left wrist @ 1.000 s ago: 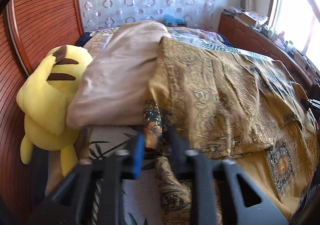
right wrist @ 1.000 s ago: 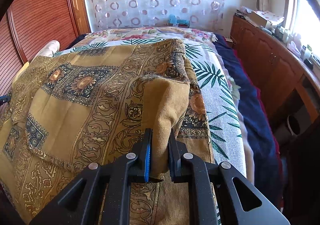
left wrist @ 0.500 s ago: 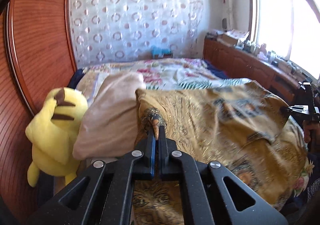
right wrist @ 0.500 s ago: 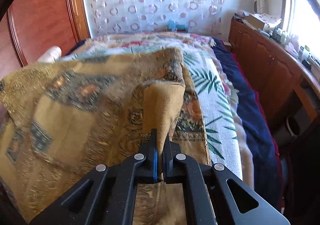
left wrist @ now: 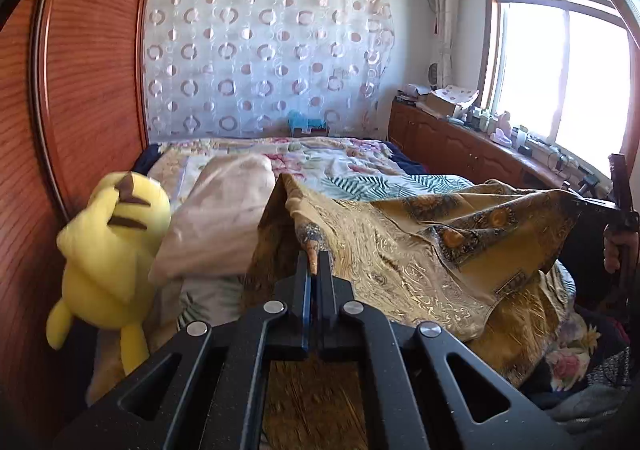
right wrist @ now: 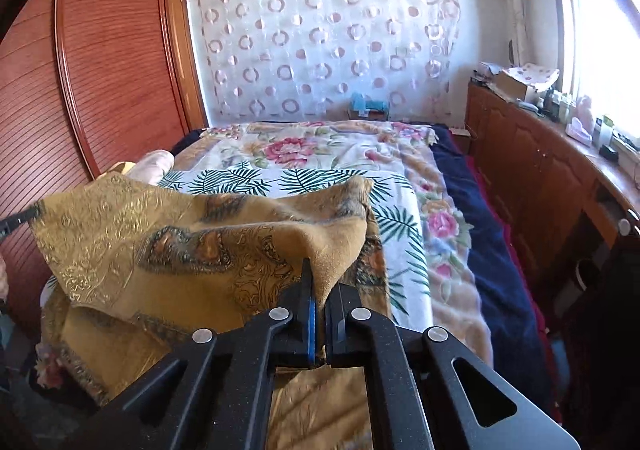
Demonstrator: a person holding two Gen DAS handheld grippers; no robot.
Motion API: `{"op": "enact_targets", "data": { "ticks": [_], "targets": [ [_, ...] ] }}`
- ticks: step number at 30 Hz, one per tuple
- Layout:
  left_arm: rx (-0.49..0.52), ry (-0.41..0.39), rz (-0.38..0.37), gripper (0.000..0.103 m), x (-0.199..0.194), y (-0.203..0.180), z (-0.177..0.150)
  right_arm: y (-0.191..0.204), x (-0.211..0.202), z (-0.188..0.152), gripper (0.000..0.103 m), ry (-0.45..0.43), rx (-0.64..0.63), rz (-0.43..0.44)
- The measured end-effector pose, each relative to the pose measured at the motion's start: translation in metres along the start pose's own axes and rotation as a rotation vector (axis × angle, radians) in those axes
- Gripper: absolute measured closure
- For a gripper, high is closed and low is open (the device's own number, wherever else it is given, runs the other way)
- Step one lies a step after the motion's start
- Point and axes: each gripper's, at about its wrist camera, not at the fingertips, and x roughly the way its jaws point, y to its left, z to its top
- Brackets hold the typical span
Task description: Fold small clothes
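Observation:
A mustard-gold patterned garment [left wrist: 420, 250] [right wrist: 168, 246] hangs stretched between both grippers above the bed. My left gripper [left wrist: 315, 268] is shut on one corner of it, the cloth pinched between the pads and trailing below the jaws. My right gripper [right wrist: 320, 286] is shut on the opposite corner, where a fold of gold fabric rises from between its fingers. In the left wrist view the right gripper [left wrist: 600, 206] shows at the far right with a hand behind it. The garment's lower part still drapes on the bed.
A bed with a floral and palm-leaf cover [right wrist: 320, 170] lies beneath. A yellow plush toy [left wrist: 112, 250] and a beige pillow [left wrist: 224, 218] sit by the wooden wardrobe [left wrist: 80, 110]. A wooden cabinet [right wrist: 540, 178] with clutter runs under the window at right.
Both grippers closed on the garment's corners and rose, lifting the cloth off the bed so it now spans between them; both views tilted up to show more of the room.

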Motion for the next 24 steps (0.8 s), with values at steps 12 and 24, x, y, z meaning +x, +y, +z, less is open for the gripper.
{"op": "enact_targets", "data": {
  "ticks": [12, 24],
  "targets": [
    [-0.143, 0.133, 0.041, 0.1, -0.003, 0.026, -0.068, -0.005, -0.04, -0.039, 0.101, 0.033, 0.021, -0.002],
    [-0.087, 0.268, 0.047, 0.1, 0.014, 0.013, -0.106, -0.009, 0.001, -0.05, 0.101, 0.17, 0.033, -0.052]
  ]
}}
